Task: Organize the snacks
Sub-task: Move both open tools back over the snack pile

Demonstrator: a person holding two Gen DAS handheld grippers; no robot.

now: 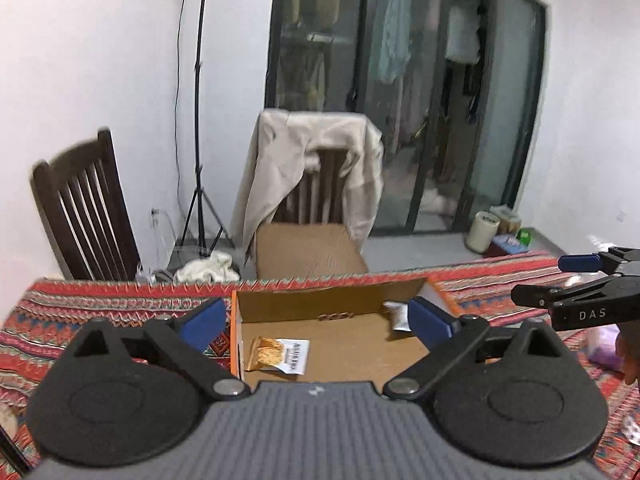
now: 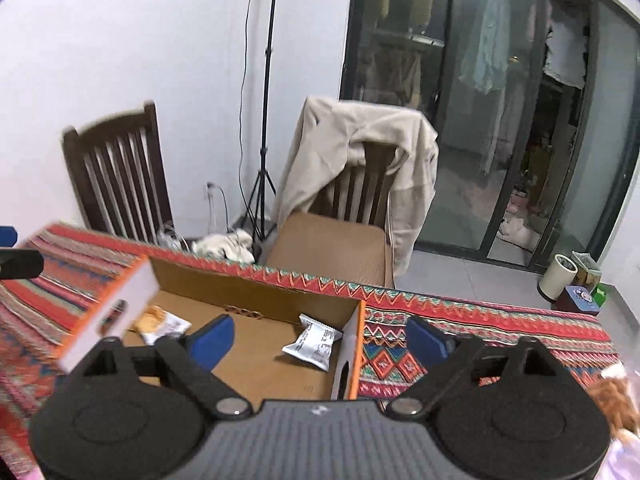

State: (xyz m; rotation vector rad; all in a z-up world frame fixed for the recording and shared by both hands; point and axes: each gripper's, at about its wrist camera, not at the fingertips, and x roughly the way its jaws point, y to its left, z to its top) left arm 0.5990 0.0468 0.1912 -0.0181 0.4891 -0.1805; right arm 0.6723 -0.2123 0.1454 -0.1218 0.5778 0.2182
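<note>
Snacks, an orange packet (image 1: 277, 355) and a white one (image 2: 313, 344), are lying light and crinkly in the box (image 2: 256, 292), best pinched by an edge, both grippers' jaws standing apart, empty.

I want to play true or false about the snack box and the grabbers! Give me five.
1. Two snack packets lie in the box: an orange packet and a white packet. True.
2. The left gripper holds the orange packet. False: its jaws stand open and empty above the box.
3. The right gripper is shut. False: its jaws stand wide open with nothing in them.
4. A beige jacket hangs on a chair behind the table. True.
5. The two packets touch each other. False: they lie apart, at opposite ends of the box.
</note>
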